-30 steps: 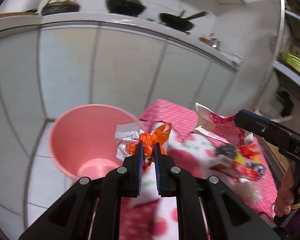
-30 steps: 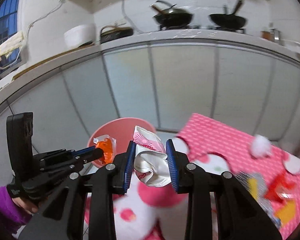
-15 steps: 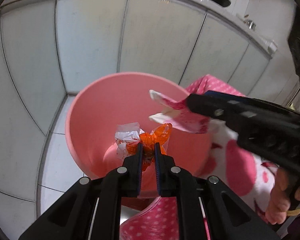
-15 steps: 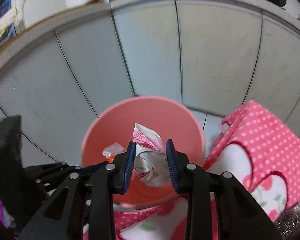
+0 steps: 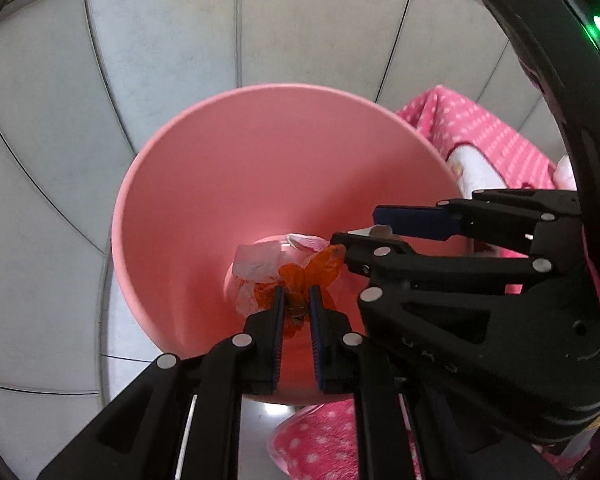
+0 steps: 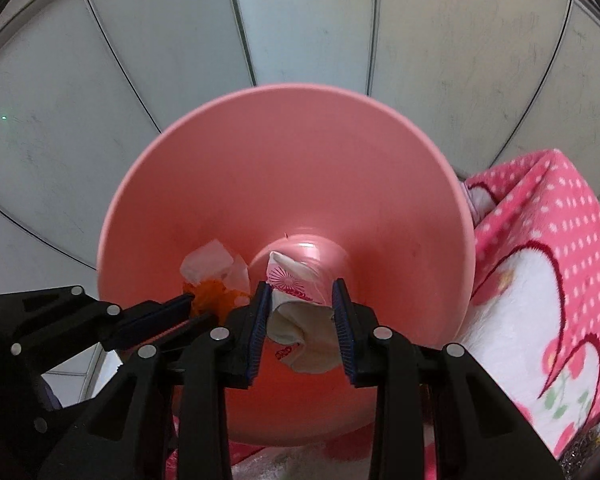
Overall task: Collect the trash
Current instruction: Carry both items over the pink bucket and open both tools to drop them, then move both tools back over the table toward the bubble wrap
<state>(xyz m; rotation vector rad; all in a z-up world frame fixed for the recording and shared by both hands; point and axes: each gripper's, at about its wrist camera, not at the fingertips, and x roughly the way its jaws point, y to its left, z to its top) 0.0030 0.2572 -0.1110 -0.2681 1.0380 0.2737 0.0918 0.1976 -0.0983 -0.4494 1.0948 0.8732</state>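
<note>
The orange wrapper is clenched in the left gripper; the white-and-pink paper packet is clamped in the right gripper. Both hang inside the pink bin mouth. Step in hand: disposal. Next: release both jaws (judged). A second ago both were over the pink blanket.

Smooth, faintly glossy pink plastic bucket; crinkly, shiny orange-and-clear plastic wrapper; creased matt white printed paper wrapper. Fleecy pink polka-dot cloth; matt black plastic gripper fingers with ribbed blue pads and bright metal rivets.
</note>
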